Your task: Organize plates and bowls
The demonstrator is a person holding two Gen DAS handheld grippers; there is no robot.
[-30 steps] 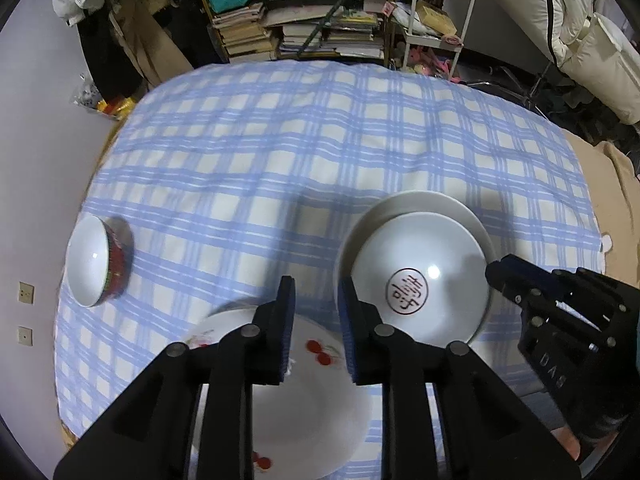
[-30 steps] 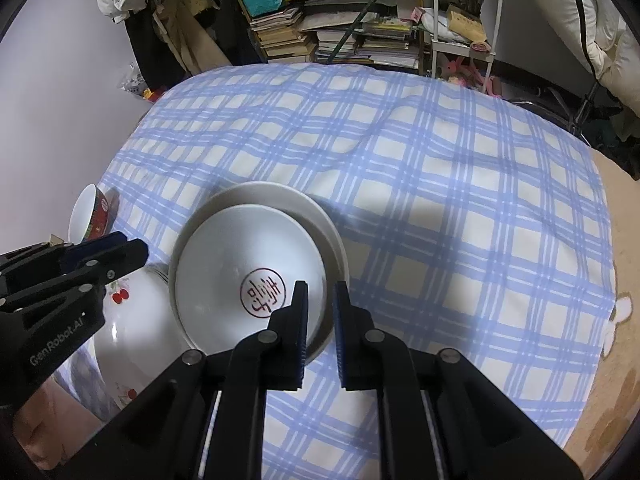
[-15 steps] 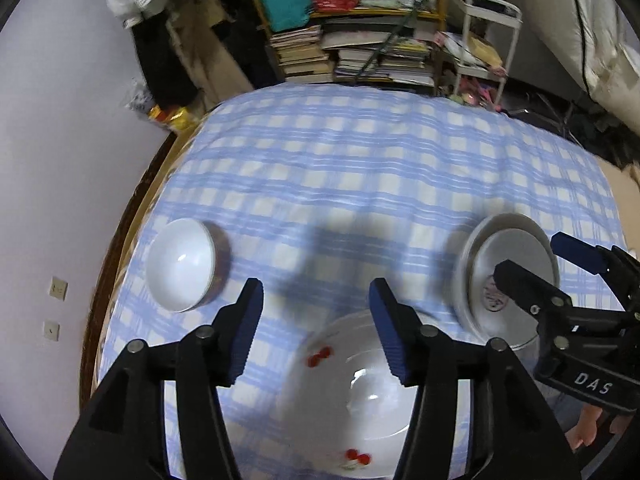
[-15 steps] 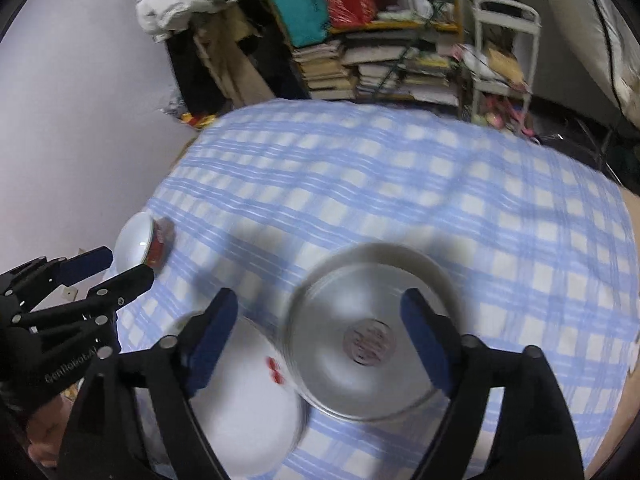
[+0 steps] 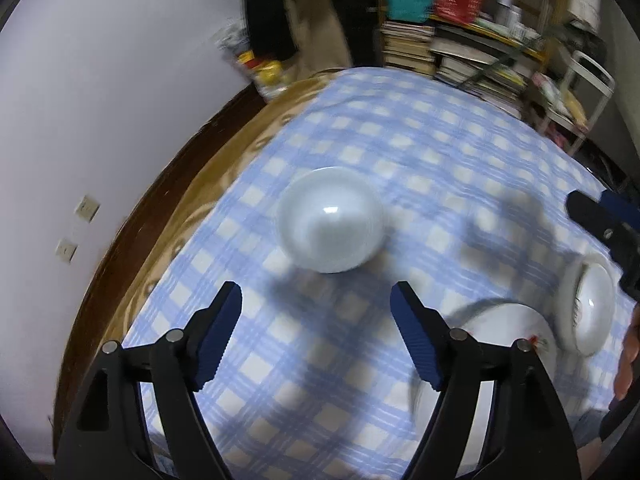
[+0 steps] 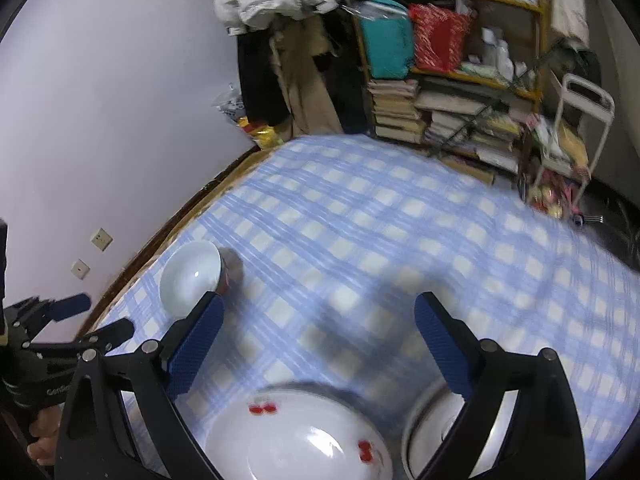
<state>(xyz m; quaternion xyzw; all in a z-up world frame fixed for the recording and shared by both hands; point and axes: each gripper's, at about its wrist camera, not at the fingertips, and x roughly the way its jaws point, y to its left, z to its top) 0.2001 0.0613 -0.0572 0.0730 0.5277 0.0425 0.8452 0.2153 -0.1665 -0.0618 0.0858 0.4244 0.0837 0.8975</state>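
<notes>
Both grippers point steeply down over the checked cloth, the left gripper and right gripper just opened wide, nothing between them.

glossy glazed bowl on matt checked cloth.

Bowl lies on tablecloth, left of plates.

Ahead of your left tool, only the small bowl is obstructing the checked tabletop. Your right tool is facing bare cloth, with the cherry-patterned bowl and stacked plates crowding its near side.
</notes>
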